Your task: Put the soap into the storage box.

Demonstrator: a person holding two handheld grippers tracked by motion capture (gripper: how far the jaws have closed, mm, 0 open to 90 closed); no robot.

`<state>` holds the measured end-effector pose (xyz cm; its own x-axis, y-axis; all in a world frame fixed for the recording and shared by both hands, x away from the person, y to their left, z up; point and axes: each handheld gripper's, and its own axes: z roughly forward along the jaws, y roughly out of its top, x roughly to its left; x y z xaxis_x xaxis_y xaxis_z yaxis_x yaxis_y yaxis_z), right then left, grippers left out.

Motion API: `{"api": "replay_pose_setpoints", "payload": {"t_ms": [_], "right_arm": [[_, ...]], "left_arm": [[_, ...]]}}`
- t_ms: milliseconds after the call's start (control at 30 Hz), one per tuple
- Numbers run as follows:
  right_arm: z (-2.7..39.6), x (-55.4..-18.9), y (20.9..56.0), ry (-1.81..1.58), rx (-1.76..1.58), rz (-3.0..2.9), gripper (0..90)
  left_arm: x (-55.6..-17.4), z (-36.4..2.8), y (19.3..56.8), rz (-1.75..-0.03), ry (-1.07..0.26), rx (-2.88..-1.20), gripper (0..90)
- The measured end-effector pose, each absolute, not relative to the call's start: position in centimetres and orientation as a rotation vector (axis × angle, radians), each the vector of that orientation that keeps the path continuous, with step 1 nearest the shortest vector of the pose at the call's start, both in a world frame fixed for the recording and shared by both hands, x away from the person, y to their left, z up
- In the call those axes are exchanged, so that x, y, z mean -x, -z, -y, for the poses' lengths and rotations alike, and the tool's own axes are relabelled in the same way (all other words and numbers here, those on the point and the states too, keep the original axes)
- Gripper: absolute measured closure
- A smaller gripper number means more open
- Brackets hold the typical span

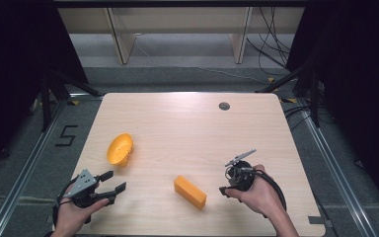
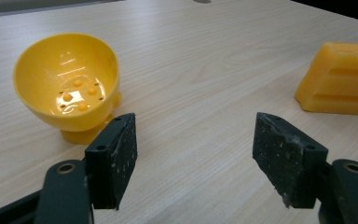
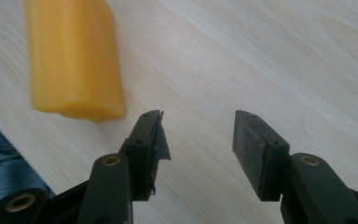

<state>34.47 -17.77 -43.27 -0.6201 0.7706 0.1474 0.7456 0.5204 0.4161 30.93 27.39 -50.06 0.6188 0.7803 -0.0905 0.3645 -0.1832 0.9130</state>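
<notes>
Orange block (image 1: 190, 191) lies flat near the table's (image 1: 187, 123) front edge, right of centre, ungrasped; yellow bowl (image 1: 120, 148) rests tipped at the left, empty; both pickups seem pending; left gripper (image 1: 114, 183) and right gripper (image 1: 225, 183) hover with jaws apart, holding nothing; pale wood surface, dark surrounds.

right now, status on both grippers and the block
Left gripper open, empty. Right gripper open, empty. Block flat on table, untouched. Bowl tipped, off to the side.
</notes>
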Motion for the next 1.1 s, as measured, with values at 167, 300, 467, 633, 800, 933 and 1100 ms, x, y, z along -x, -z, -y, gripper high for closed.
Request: {"api": "replay_pose_setpoints", "payload": {"t_ms": [167,300,467,633,800,933,1100], "right_arm": [[16.3,-34.6,42.0,-0.697,-1.317,-2.728,49.7],[14.5,-34.8,40.9,-0.622,-1.310,-2.792,49.5],[13.1,-35.0,40.1,-0.593,-1.257,-2.817,49.3],[10.7,-35.6,39.9,-0.512,-1.175,-2.894,47.8],[8.9,-35.8,39.9,-0.478,-1.135,-2.931,47.5],[7.5,-36.2,40.4,-0.429,-1.077,-2.960,46.6],[6.9,-36.7,41.5,-0.345,-1.014,-2.966,45.0]], "left_arm": [[-30.9,-27.4,50.1,-0.925,-0.483,-1.791,30.2],[-30.7,-27.4,50.1,-0.942,-0.475,-1.808,29.6],[-30.7,-27.3,50.1,-0.940,-0.465,-1.807,29.6],[-30.7,-27.3,50.2,-0.948,-0.446,-1.793,29.5],[-30.6,-27.3,50.1,-0.955,-0.452,-1.800,29.6],[-30.6,-27.3,50.1,-0.956,-0.454,-1.802,29.6],[-30.6,-27.2,50.2,-0.968,-0.446,-1.795,29.5]]}}
